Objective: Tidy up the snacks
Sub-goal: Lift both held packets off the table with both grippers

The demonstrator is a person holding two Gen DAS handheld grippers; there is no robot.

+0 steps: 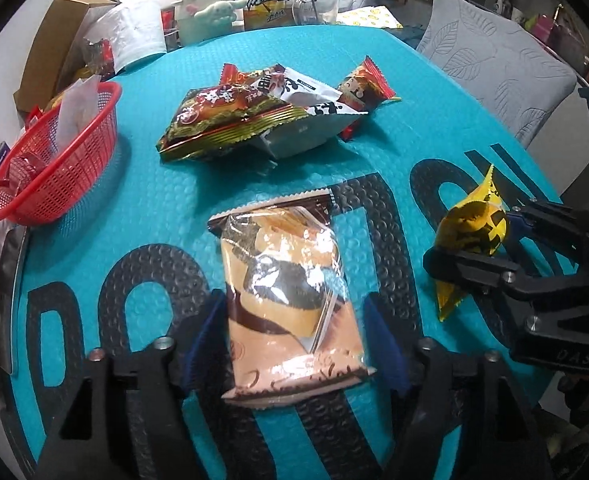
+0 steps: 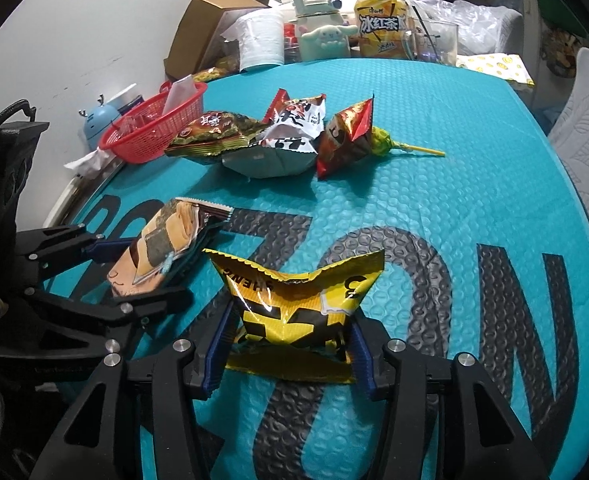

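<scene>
The teal bubble mat [image 1: 374, 60] with its large dark lettering covers the table, and every snack lies on it. At its far left edge stands the red basket [image 1: 54, 168], which already holds a few wrappers and looks like the likely destination, well apart from both grippers and up-left of them. Between the grippers and the basket sits a heap of snacks [image 1: 270, 116]: a brown-gold bag, a white pouch and a red-brown packet overlapping, with a lollipop [image 2: 394, 145] just beside the red-brown packet in the right wrist view. Beyond the mat, an iced-tea bottle [image 2: 382, 24], a roll of paper [image 2: 262, 40] and a cardboard box [image 2: 214, 20] crowd the back of the table. The left gripper [image 1: 294, 324] straddles the cake packet [image 1: 290, 300], whose long axis runs straight away from the fingers; the jaws stand wide, and the packet lies flat on the mat between them with a gap visible on each side, so it appears not to be gripped. The right gripper [image 2: 290, 344] is pinched on the yellow packet [image 2: 298, 312], its pads pressing the crumpled sides, the packet's length lying across the fingers. The left hand is the nearer to the basket, and the heap lies only partly across its path.
</scene>
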